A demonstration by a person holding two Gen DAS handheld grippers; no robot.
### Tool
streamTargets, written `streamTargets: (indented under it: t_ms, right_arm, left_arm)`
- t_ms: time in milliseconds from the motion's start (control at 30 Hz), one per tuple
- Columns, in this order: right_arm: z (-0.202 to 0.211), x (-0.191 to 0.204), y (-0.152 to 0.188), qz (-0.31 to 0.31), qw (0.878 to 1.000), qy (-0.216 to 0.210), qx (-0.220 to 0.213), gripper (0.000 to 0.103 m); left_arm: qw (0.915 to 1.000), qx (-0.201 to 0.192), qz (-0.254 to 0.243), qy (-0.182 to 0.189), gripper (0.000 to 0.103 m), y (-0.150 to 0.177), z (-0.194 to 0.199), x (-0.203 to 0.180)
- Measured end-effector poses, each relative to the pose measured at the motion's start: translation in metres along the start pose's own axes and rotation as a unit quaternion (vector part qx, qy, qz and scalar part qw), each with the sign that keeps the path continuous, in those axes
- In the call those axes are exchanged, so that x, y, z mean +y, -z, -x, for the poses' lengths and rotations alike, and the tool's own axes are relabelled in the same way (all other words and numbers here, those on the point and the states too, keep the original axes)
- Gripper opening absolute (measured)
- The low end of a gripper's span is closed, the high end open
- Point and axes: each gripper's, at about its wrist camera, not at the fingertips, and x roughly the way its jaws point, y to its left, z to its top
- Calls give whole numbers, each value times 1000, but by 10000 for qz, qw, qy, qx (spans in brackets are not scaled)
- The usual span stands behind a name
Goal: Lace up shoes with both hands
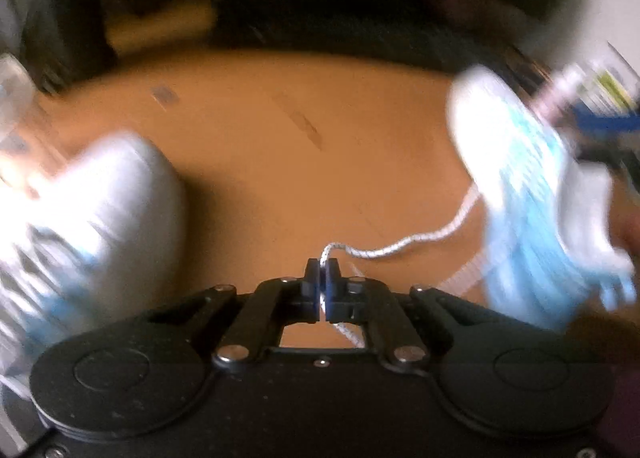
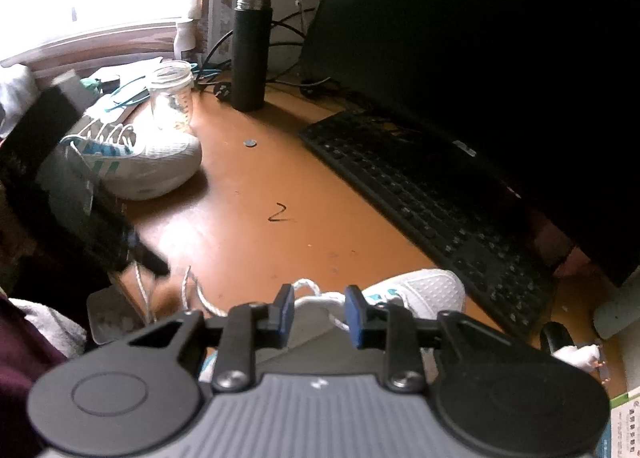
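The left wrist view is blurred. My left gripper (image 1: 323,270) is shut on a white lace (image 1: 400,248) that trails right to a white and light-blue shoe (image 1: 516,161). In the right wrist view that shoe (image 2: 428,290) lies just under my right gripper (image 2: 320,308). Its jaws stand a little apart, with the shoe's white laced top filling the gap between the pads. At the left, my left gripper (image 2: 154,266) pinches the lace (image 2: 140,286) low over the table.
A second white shoe (image 2: 140,161) with teal stripes sits at the far left, also blurred in the left wrist view (image 1: 108,209). Behind it are a glass jar (image 2: 172,97) and a black flask (image 2: 252,53). A keyboard (image 2: 420,193) and monitor (image 2: 480,57) fill the right of the orange table (image 2: 260,185).
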Motion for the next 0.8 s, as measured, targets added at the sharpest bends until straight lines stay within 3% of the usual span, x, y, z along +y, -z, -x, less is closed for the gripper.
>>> streamTargets:
  t_ms: [67, 167, 200, 267, 300, 333, 400, 467, 533, 567, 600, 633, 700, 800]
  right_arm:
    - [3, 0, 1, -2, 10000, 33, -11, 29]
    - [8, 1, 2, -6, 9999, 97, -97, 29]
    - [10, 1, 1, -8, 9998, 115, -151, 29]
    - [15, 2, 1, -2, 9996, 142, -240, 29]
    - [18, 2, 0, 5, 9995, 149, -274, 29]
    - [21, 1, 0, -8, 9993, 181, -319, 29]
    - [30, -4, 0, -261, 9986, 76, -455, 29]
    - [38, -8, 0, -480, 9973, -24, -552, 32]
    - [41, -7, 2, -484, 9975, 22, -505, 35]
    - [42, -7, 3, -458, 9978, 57, -483, 35]
    - [43, -6, 4, -453, 9978, 83, -478, 35]
    - [44, -6, 6, -478, 9977, 104, -476, 35]
    - [46, -4, 12, -584, 9974, 68, -427, 36]
    - [44, 2, 17, -601, 9977, 77, -314, 36]
  left_arm:
    - [9994, -344, 15, 8, 0, -20, 9, 4]
    - [9958, -630, 376, 542, 0, -44, 21, 6]
    - [9881, -629, 792, 1162, 0, -55, 24, 4]
    - [9718, -583, 1250, 1913, 0, -64, 28, 0]
    - [9566, -542, 1495, 2443, 0, -70, 30, -8]
    - [9471, -545, 1561, 2749, 0, -75, 33, -18]
    - [9398, -602, 1473, 3024, 0, -82, 39, -34]
    - [9495, -726, 1148, 2827, 0, -85, 41, -44]
    - [9681, -685, 678, 2315, 2, -84, 35, -44]
    - [9840, -597, 260, 1658, 9, -80, 26, -42]
    - [9938, -509, -100, 985, 12, -72, 16, -39]
    - [9970, -345, -322, 614, 20, -63, 4, -34]
    - [9983, 56, -564, 166, 20, -42, -19, -22]
    - [9973, 360, -638, -30, 20, -17, -35, -11]
